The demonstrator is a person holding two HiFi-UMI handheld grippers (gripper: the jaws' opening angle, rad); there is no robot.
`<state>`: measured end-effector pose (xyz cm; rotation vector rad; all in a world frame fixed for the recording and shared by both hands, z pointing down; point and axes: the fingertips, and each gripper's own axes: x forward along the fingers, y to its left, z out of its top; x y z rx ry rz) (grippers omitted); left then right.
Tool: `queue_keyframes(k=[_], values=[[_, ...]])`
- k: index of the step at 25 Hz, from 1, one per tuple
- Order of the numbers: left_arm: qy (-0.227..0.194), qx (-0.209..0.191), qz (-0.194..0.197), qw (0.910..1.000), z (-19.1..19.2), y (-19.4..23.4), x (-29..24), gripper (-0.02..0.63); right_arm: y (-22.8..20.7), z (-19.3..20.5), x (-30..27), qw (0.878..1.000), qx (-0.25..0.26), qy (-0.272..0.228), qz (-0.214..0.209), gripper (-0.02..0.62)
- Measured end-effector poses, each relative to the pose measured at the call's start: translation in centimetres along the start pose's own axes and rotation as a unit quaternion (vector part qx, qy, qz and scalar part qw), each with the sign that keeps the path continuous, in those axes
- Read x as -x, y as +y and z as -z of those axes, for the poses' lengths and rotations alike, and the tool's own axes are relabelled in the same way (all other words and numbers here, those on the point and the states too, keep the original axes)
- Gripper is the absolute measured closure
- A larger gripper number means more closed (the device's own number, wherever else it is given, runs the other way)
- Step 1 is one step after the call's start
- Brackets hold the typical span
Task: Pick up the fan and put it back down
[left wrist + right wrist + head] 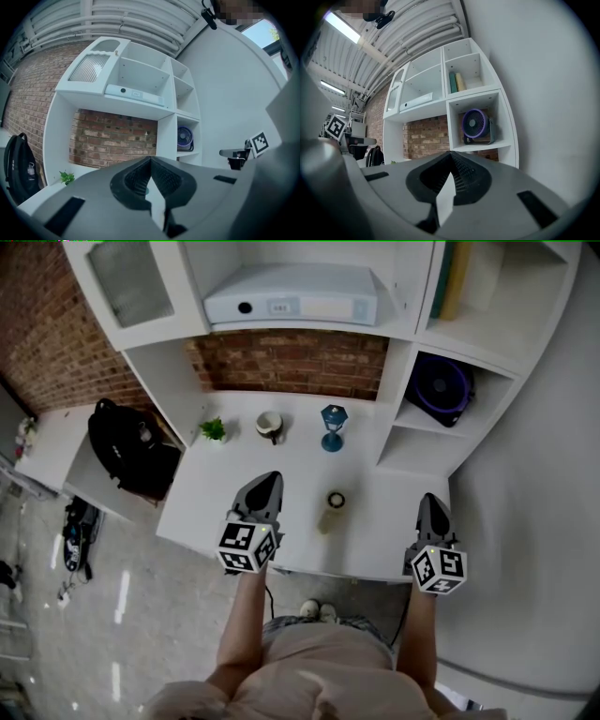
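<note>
A purple and black fan stands in the lower right cubby of the white shelf unit, facing out. It shows in the left gripper view as the fan, and straight ahead in the right gripper view as the fan. My left gripper hangs over the front of the white desk, its jaws shut with nothing between them. My right gripper is at the desk's right front edge, well short of the fan, also shut and empty. Both point level toward the shelves.
On the desk stand a small green plant, a mug, a blue lantern-like ornament and a pale cylinder between the grippers. A black backpack sits on the lower surface at left. A white box and books fill the upper shelves.
</note>
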<state>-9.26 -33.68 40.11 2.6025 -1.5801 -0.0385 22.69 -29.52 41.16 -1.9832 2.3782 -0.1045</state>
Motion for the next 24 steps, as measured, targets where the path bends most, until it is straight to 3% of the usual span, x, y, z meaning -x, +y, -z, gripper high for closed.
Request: queue_keyframes(k=[24], values=[[0.007, 0.016, 0.014, 0.9997, 0.72, -0.20, 0.12, 0.578, 0.51, 1.00, 0.30, 1.000, 0.002, 0.021, -0.003, 0.580]])
